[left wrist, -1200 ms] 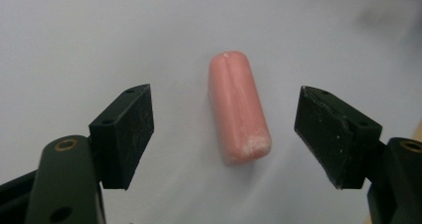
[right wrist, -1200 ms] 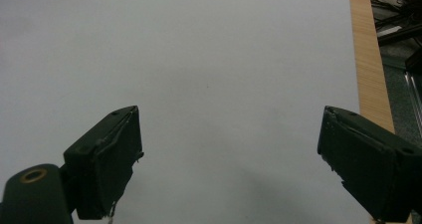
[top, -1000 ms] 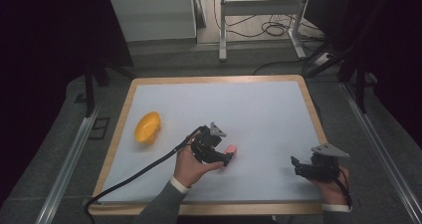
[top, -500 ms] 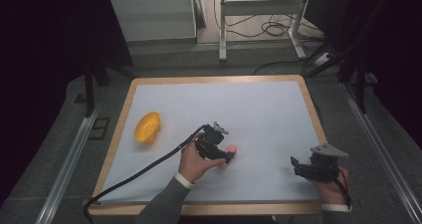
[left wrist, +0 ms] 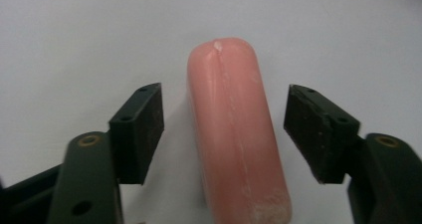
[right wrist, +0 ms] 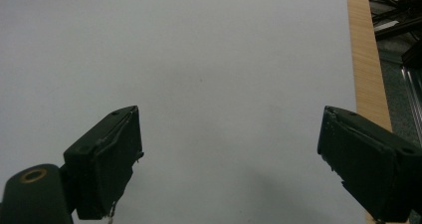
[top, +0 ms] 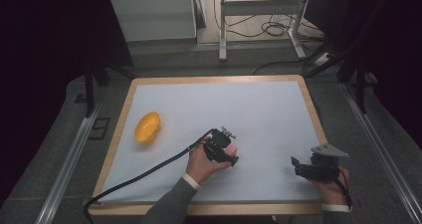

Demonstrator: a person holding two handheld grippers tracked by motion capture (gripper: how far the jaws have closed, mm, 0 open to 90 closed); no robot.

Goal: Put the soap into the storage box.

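the pink sausage (left wrist: 238,134) runs off the bottom edge beside the left gripper (left wrist: 224,129); from above, that gripper (top: 222,149) hides most of it.

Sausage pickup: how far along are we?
Done: the left gripper is lined up, jaws open either side of the pink sausage lying on the white table. In hand: nothing clamped yet. Left: shutting on it and lifting. The right gripper is open over bare table; the yellow bowl sits untouched.
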